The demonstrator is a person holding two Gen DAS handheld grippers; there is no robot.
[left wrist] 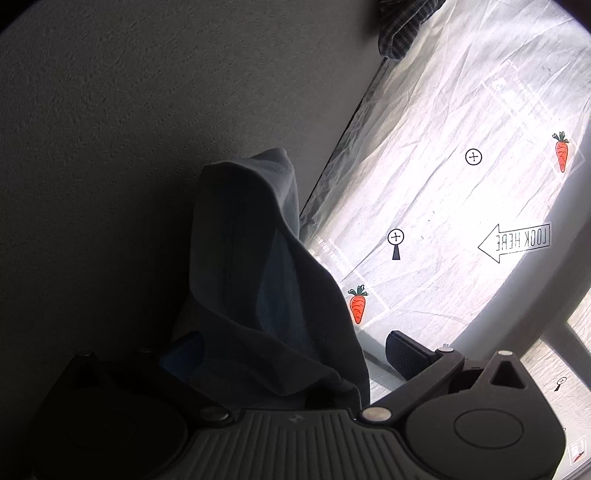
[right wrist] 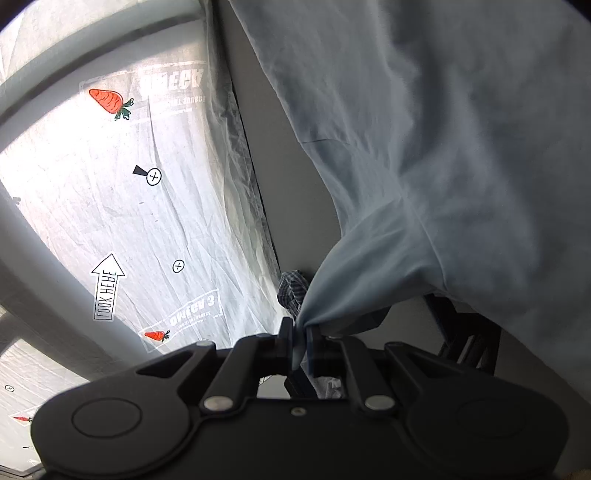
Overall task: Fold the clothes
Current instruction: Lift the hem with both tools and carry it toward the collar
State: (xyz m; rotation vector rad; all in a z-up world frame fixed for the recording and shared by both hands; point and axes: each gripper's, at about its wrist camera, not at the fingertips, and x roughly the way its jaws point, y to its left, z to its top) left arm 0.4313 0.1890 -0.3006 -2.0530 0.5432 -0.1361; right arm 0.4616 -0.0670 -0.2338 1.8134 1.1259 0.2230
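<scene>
A light blue garment [right wrist: 443, 147] hangs in the air, held up off the table. My right gripper [right wrist: 300, 339] is shut on a bunched corner of it; the cloth spreads up and to the right from the jaws. In the left wrist view the same blue garment [left wrist: 258, 280] drapes over my left gripper [left wrist: 295, 369]. Its right finger [left wrist: 406, 356] stands wide and bare; the left finger is hidden under the cloth. A dark plaid garment [left wrist: 402, 33] lies at the far end of the table; it also shows in the right wrist view [right wrist: 291, 288].
The table carries a white printed sheet [left wrist: 461, 192] with carrots, crosshair marks and a "LOOK HERE" arrow [left wrist: 517, 242]. A grey wall [left wrist: 147, 110] runs along the table's far edge. The table's rounded edge [right wrist: 55, 266] and pale floor lie below.
</scene>
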